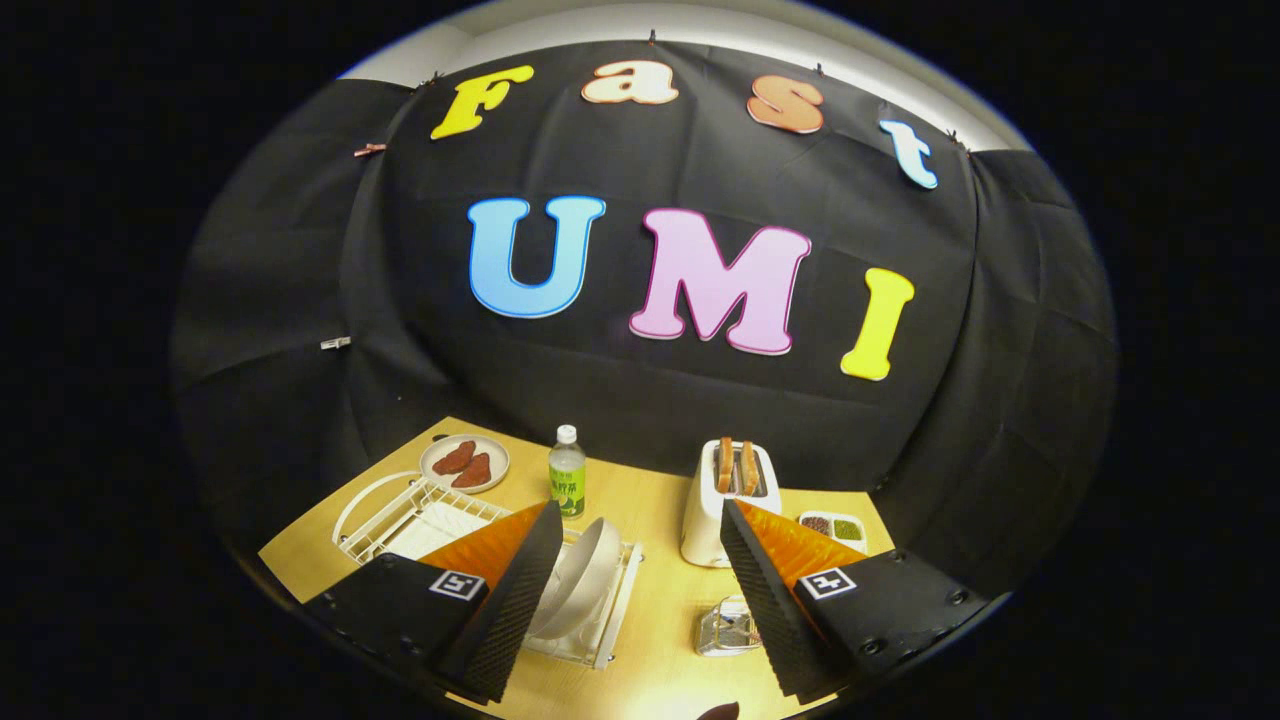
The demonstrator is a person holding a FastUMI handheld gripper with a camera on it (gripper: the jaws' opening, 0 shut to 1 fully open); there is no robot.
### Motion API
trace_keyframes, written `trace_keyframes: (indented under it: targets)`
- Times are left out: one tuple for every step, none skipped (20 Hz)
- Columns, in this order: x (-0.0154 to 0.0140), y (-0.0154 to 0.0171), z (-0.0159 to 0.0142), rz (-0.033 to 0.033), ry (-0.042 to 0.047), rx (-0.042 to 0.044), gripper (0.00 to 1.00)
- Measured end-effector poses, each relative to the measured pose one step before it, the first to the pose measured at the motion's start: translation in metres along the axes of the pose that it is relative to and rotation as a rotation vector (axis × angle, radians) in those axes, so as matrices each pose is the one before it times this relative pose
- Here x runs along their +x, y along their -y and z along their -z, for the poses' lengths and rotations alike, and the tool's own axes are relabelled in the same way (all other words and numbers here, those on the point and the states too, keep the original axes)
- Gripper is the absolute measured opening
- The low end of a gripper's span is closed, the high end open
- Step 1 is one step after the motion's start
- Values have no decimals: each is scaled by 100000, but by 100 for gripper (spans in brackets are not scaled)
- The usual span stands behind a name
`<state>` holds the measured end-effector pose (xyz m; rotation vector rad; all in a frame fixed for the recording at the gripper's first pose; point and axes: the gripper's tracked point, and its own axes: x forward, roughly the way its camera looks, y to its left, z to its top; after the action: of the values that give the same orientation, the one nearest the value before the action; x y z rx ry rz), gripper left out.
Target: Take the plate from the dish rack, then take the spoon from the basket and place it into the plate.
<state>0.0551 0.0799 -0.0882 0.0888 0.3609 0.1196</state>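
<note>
Gripper view from above the near edge of a wooden bench, which fills the lower middle of the frame below the black cloth wall. The gripper is spread wide, its two fingers apart and holding nothing, with bare bench showing in the gap between them. At lower left, a white wire dish rack lies partly behind the left finger; a white plate stands on edge in the rack's right end, tilted, just beside the inner face of that finger. At lower centre-right, a small wire basket sits on the bench against the inner edge of the right finger; something metallic lies in it, too small to identify with certainty as the spoon. Beyond the fingers, in the middle of the frame, a white toaster stands with two slices of toast upright in its slots. To its left stands a bottle with a green label and white cap. Farther left, at the bench's far corner, a round plate holds two reddish-brown pieces of food. To the right of the toaster, a small white dish carries dark and green contents.
</note>
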Motion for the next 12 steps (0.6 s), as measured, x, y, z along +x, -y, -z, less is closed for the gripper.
trace_keyframes:
  targets:
    - [855,-259,617,-33,-3353,1037,98]
    - [674,-305,646,8,-2756,841,98]
    - [835,-244,649,247,-3150,887,98]
    - [871,-204,763,422,-3359,791,98]
    - [897,-334,661,278,-3249,845,98]
    - [963,-371,788,179,-3370,875,97]
    - [881,-284,1068,239,-3415,969,97]
    - [966,-513,972,99,-3249,996,96]
    - [688,-504,570,96,-2995,1049,96]
    - [920,-458,638,385,-2718,608,95]
    - [980,66,960,1916,-3091,-436,95]
    - [1009,238,774,2100,-2501,-304,94]
